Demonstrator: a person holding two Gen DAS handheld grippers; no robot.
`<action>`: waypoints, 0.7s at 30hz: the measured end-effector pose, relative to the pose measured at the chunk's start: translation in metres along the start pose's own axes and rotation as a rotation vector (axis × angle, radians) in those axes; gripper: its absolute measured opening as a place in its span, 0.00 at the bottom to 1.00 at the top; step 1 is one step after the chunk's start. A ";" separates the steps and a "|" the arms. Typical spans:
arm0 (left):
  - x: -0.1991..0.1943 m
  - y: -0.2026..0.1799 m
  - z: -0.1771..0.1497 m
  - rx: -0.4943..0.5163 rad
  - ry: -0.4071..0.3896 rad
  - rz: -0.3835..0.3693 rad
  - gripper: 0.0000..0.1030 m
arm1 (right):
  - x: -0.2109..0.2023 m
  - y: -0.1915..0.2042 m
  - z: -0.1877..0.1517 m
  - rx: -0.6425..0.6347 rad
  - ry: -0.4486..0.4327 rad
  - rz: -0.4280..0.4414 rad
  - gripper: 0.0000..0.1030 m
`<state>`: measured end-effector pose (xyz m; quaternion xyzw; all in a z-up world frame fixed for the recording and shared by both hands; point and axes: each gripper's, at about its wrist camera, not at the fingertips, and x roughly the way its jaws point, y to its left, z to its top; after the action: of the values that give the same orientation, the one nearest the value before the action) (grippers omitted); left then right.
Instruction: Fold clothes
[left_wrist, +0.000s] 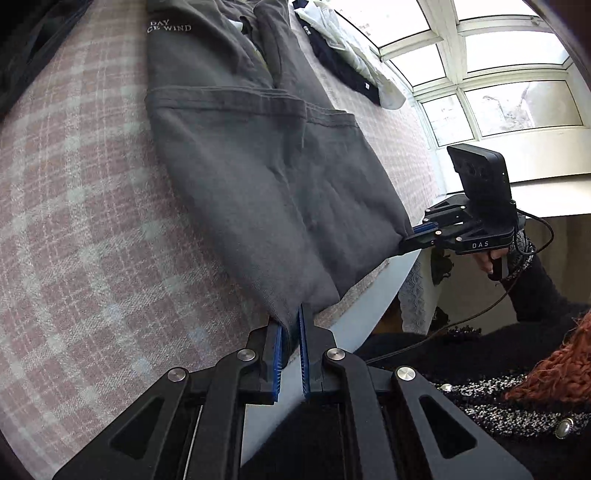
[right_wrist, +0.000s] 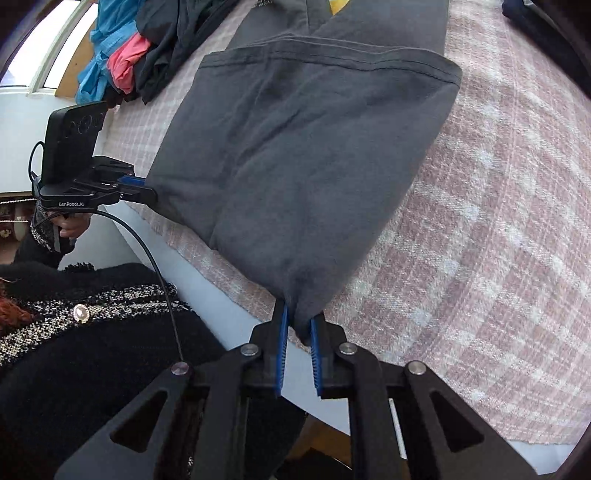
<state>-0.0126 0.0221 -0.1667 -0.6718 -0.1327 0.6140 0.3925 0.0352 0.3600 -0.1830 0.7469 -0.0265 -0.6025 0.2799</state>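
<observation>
A dark grey garment (left_wrist: 258, 177) with white lettering lies on a pink plaid bed cover (left_wrist: 81, 221), its lower part folded up over itself. My left gripper (left_wrist: 291, 325) is shut on one near corner of the folded edge. My right gripper (left_wrist: 410, 236) is shut on the other near corner, at the bed's edge. In the right wrist view the grey garment (right_wrist: 303, 155) runs from my right gripper (right_wrist: 300, 325) to my left gripper (right_wrist: 151, 192), and the stretch between them is held taut just above the cover (right_wrist: 498, 229).
A pile of white and navy clothes (left_wrist: 347, 55) lies at the far side near the window (left_wrist: 498, 74). Blue, pink and black clothes (right_wrist: 125, 55) are heaped at the other end. The bed edge (right_wrist: 207, 295) runs close to my body.
</observation>
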 end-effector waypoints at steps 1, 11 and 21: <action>0.002 0.005 -0.003 -0.016 0.012 0.014 0.08 | -0.002 -0.003 -0.002 0.013 0.024 0.001 0.16; -0.070 0.005 0.011 0.097 -0.119 0.279 0.21 | -0.135 0.023 0.113 -0.248 -0.445 -0.212 0.40; -0.026 0.048 0.169 0.119 -0.326 0.409 0.25 | -0.083 0.057 0.351 -0.532 -0.405 -0.257 0.40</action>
<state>-0.1894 0.0346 -0.1704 -0.5528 -0.0192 0.7872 0.2727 -0.2919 0.2074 -0.1254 0.5107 0.1706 -0.7544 0.3753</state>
